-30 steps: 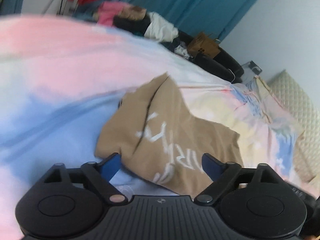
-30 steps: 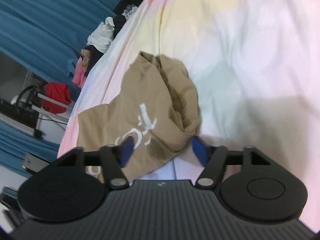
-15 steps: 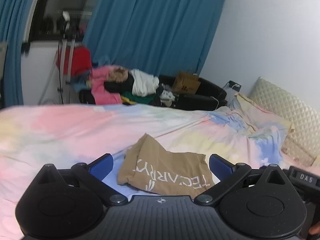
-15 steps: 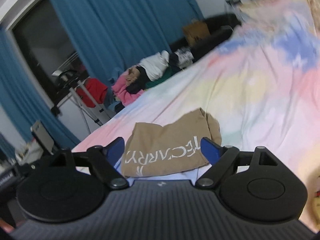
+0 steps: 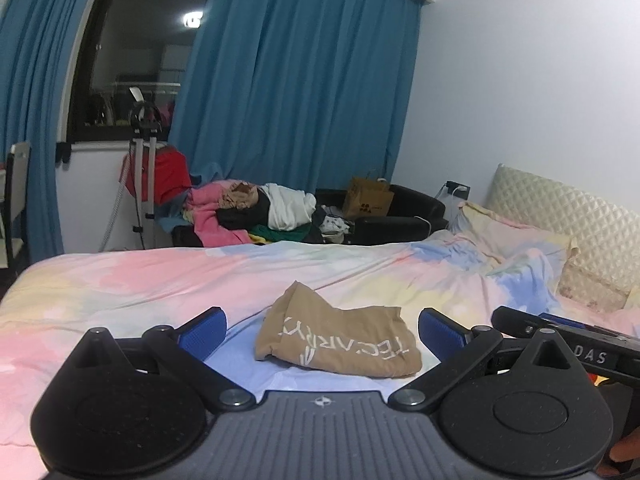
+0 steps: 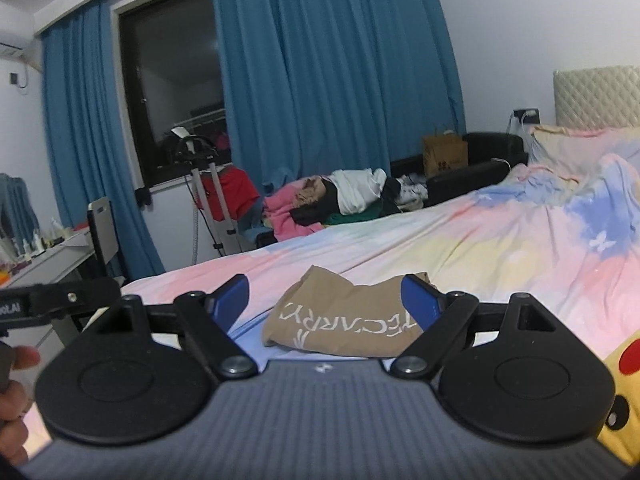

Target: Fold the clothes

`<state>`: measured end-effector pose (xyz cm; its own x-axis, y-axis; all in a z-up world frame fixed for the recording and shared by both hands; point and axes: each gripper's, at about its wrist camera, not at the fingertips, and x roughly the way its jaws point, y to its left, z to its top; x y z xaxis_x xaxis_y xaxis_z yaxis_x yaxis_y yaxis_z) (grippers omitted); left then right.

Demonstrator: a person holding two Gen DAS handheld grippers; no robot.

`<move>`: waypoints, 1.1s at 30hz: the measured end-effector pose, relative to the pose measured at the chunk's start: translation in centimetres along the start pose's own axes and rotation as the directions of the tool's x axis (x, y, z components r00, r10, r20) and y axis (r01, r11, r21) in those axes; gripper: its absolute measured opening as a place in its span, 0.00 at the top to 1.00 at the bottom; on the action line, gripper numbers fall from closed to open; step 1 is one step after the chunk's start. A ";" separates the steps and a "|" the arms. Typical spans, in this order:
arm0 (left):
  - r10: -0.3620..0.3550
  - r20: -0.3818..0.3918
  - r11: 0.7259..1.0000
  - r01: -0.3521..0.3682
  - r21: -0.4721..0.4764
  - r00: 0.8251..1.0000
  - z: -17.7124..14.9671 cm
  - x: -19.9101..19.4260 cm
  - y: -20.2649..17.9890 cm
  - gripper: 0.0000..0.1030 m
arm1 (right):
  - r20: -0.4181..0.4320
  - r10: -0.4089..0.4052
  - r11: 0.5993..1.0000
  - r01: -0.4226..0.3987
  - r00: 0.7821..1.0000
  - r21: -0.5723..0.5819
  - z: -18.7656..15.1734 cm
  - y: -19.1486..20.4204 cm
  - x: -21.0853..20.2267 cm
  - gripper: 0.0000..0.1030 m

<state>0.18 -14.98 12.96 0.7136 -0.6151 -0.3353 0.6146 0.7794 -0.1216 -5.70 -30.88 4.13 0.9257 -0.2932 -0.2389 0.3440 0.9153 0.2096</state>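
Both grippers have lifted away from the bedding since a second ago, when they hung close over the tan garment; the view now takes in the whole room, and the garment lies folded instead of rumpled.

The wide bed with its pastel pink, blue and yellow cover (image 5: 132,280) fills the middle ground. Behind it hang long blue curtains (image 5: 304,80) beside a dark window (image 5: 136,48), and a quilted cream headboard (image 5: 572,220) stands at the right. A heap of pink, white and dark clothes (image 5: 256,212) rests on a black sofa (image 5: 400,216) past the far edge, with a brown paper bag (image 5: 370,199) on it.

The left gripper (image 5: 322,330) points slightly downward across the bed, its blue pads (image 5: 202,330) spread wide with nothing between them. The right gripper (image 6: 324,302) is level alongside, likewise spread wide and empty.

The folded tan cloth garment (image 5: 340,340) lies on the cover, ahead of both tools, touching neither. White upside-down lettering on it seems to read "TEC'ARRY". The neighbouring tool's body carries "DAS".
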 end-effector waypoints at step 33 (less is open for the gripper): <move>0.128 0.021 0.988 -0.129 0.081 0.992 -9.9 2.2 2.3 0.00 | 0.038 -0.173 0.975 0.177 0.984 -0.132 -10.0 3.3 3.3 0.18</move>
<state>-0.16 -13.42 2.72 0.7934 -0.5127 -0.3282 0.5423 0.8402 -0.0015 -3.08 -26.09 -5.41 0.8576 -0.4575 -0.2349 0.4783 0.8774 0.0370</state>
